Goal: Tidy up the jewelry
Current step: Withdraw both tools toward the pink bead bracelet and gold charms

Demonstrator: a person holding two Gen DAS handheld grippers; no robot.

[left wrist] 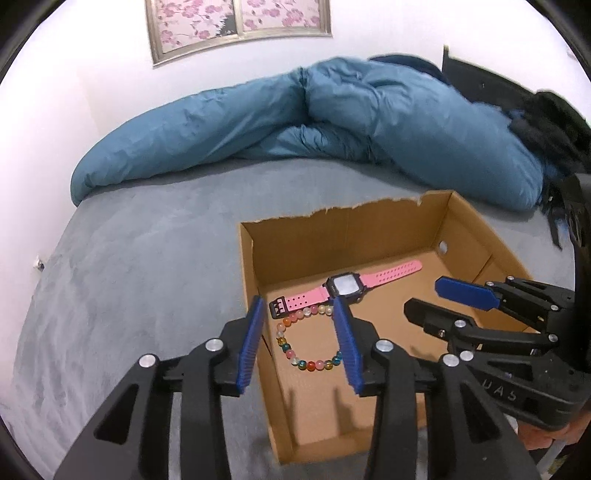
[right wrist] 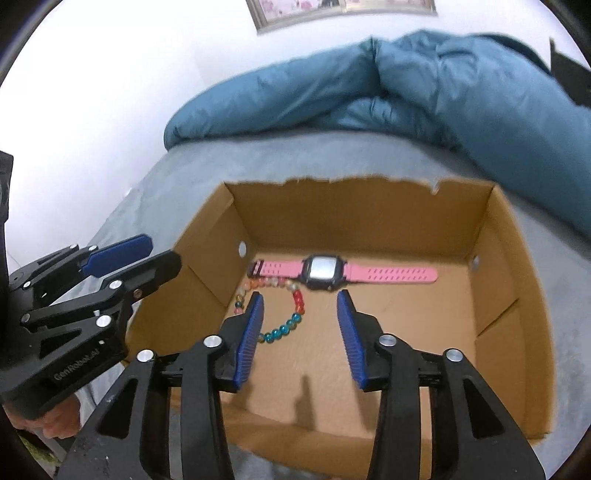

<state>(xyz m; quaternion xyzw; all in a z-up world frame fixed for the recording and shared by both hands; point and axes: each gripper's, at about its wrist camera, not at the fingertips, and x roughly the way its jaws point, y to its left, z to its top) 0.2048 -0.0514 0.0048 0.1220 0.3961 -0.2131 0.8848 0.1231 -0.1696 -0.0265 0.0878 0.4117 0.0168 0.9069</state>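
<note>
A pink-strapped watch [left wrist: 345, 286] [right wrist: 323, 271] with a dark square case lies flat on the floor of an open cardboard box [left wrist: 332, 240] [right wrist: 351, 214]. A bracelet of coloured beads [left wrist: 310, 365] [right wrist: 280, 332] lies just in front of it, near the box's left wall. My left gripper [left wrist: 298, 301] [right wrist: 164, 249] hovers above the bracelet by the box's left edge, open, its blue pads touching nothing. My right gripper [right wrist: 301, 295] [left wrist: 423, 297] hangs over the box's middle, also open and empty.
The box sits on a grey bed [left wrist: 147, 240]. A rumpled blue duvet [left wrist: 332, 122] [right wrist: 443, 92] is piled along the far side under a framed flower picture [left wrist: 236, 26]. Dark clothing [left wrist: 546, 122] lies at the far right. A person's hand [right wrist: 55, 421] holds the left gripper.
</note>
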